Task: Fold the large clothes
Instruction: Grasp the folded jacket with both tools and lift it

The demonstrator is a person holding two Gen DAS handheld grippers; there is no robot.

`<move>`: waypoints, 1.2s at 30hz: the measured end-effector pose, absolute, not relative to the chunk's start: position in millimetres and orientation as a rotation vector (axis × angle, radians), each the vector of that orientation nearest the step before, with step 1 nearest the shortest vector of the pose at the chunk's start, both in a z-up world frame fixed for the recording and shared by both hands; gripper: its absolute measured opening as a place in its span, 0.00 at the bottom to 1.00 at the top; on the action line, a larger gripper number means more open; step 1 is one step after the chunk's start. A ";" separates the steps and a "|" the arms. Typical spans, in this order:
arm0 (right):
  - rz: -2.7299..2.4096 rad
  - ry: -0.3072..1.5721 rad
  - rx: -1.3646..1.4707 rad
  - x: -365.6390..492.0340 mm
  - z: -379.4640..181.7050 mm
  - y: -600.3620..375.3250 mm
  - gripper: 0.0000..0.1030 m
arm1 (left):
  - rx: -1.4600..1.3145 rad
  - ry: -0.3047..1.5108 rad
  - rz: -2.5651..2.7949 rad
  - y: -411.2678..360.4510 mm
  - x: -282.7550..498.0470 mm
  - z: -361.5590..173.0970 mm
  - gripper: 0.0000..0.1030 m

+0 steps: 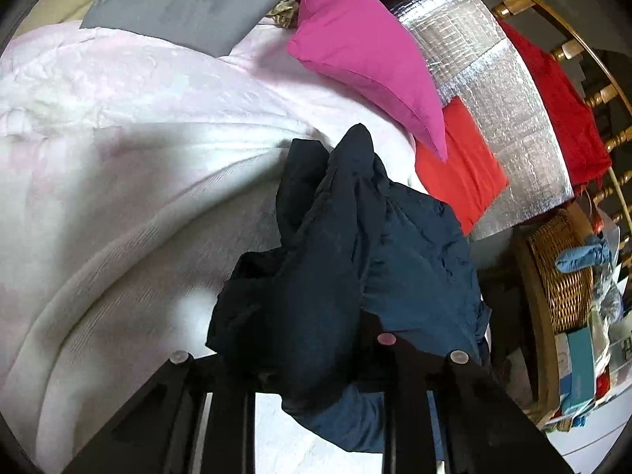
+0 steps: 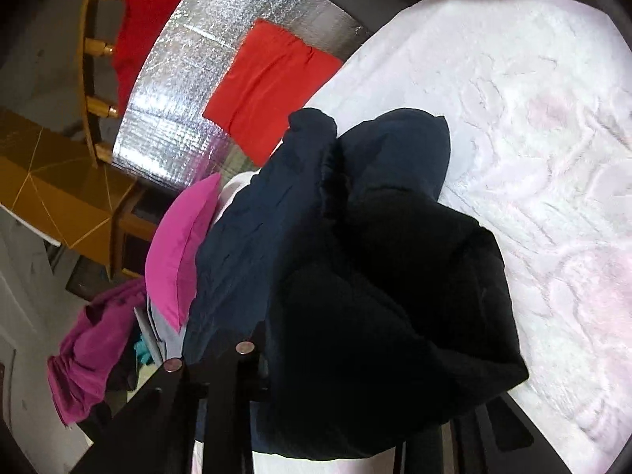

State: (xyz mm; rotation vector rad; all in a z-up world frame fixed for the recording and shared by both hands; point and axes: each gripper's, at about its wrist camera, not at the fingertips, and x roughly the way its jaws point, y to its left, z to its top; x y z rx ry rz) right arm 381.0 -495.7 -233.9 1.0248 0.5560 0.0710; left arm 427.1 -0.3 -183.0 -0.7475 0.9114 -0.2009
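Observation:
A dark navy garment [image 1: 343,260] hangs bunched in my left gripper [image 1: 316,359], whose black fingers [image 1: 410,395] are closed on it above the pale pink bedspread [image 1: 118,166]. In the right wrist view the same navy garment [image 2: 375,276] drapes over my right gripper [image 2: 339,359] and hides most of its fingers [image 2: 221,407]. It is held up above the pale pink bedspread [image 2: 533,158]. Both grippers grip the cloth close together.
A magenta pillow [image 1: 363,59], a grey folded cloth [image 1: 189,4], a red cloth [image 1: 458,166] on a silver foil mat [image 1: 505,110], and a wicker basket [image 1: 565,272] lie to the right. A purple garment [image 2: 91,347] hangs at left in the right wrist view.

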 end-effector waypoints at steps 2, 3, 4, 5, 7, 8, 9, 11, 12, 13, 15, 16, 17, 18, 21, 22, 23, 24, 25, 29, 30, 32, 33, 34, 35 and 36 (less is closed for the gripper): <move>0.078 0.568 1.018 370.6 -235.2 -496.7 0.32 | -0.735 0.919 -0.202 -0.2 419.4 -181.7 0.22; 0.083 0.575 1.022 364.4 -236.5 -497.0 0.32 | -0.727 0.923 -0.202 -0.3 415.6 -180.9 0.22; 0.089 0.582 1.026 357.5 -238.2 -497.1 0.32 | -0.718 0.931 -0.202 0.3 411.0 -180.8 0.22; 0.093 0.587 1.028 352.2 -239.7 -497.7 0.32 | -0.713 0.940 -0.202 1.5 406.2 -181.1 0.22; 0.102 0.597 1.026 339.2 -242.3 -497.3 0.32 | -0.712 0.955 -0.206 6.2 394.1 -181.6 0.22; 0.104 0.600 1.019 333.6 -243.1 -497.3 0.32 | -0.709 0.961 -0.207 7.2 388.5 -181.5 0.22; 0.106 0.602 1.015 330.0 -243.2 -497.7 0.32 | -0.702 0.968 -0.208 8.7 380.8 -181.0 0.22; 0.117 0.607 1.016 320.7 -244.9 -498.5 0.32 | -0.690 0.973 -0.208 11.1 366.1 -179.9 0.22; 0.124 0.610 1.023 315.8 -246.6 -499.1 0.32 | -0.684 0.978 -0.206 12.3 359.8 -180.4 0.22; 0.129 0.613 1.030 313.5 -248.2 -499.9 0.32 | -0.677 0.986 -0.201 13.0 355.7 -182.0 0.22; 0.138 0.637 1.041 311.7 -255.5 -500.0 0.32 | -0.675 1.006 -0.201 13.6 358.6 -187.9 0.25; 0.136 0.650 1.042 312.6 -258.9 -500.0 0.32 | -0.676 1.025 -0.196 13.9 362.6 -192.6 0.32; 0.133 0.673 1.046 315.7 -264.0 -500.6 0.35 | -0.686 1.042 -0.190 14.3 365.8 -196.4 0.35; 0.133 0.688 1.053 316.8 -267.2 -501.8 0.37 | -0.713 1.064 -0.183 15.8 368.9 -201.7 0.42; 0.151 0.724 1.124 318.7 -274.8 -510.0 0.43 | -0.746 1.091 -0.175 18.0 378.9 -207.4 0.56; 0.155 0.733 1.141 318.0 -274.8 -513.2 0.45 | -0.751 1.100 -0.177 19.8 381.4 -208.2 0.59; 0.158 0.733 1.151 315.9 -274.4 -516.0 0.45 | -0.767 1.105 -0.187 23.6 381.1 -209.5 0.59; 0.162 0.727 1.163 312.8 -273.7 -519.9 0.46 | -0.801 1.103 -0.202 28.1 381.7 -211.0 0.59; 0.169 0.721 1.174 310.2 -272.8 -523.9 0.46 | -0.824 1.099 -0.209 32.7 377.1 -213.9 0.60; 0.160 0.706 1.226 305.6 -280.2 -538.5 0.55 | -0.877 1.082 -0.212 39.4 382.5 -220.1 0.61; 0.144 0.710 1.235 307.4 -283.9 -538.1 0.63 | -0.857 1.077 -0.205 36.3 384.8 -219.6 0.61; 0.112 0.729 1.225 318.6 -290.9 -532.7 0.64 | -0.815 1.060 -0.199 31.2 387.7 -217.4 0.61; 0.114 0.721 1.215 321.7 -290.6 -531.1 0.62 | -0.800 1.042 -0.197 28.7 388.6 -215.6 0.56; 0.115 0.702 1.192 322.9 -286.8 -529.3 0.58 | -0.794 1.031 -0.197 29.3 388.5 -214.0 0.49; 0.119 0.690 1.170 323.1 -282.6 -527.8 0.48 | -0.784 1.017 -0.198 27.9 388.9 -210.9 0.47; 0.116 0.671 1.123 321.4 -274.7 -524.3 0.42 | -0.780 1.006 -0.201 28.5 388.0 -207.9 0.41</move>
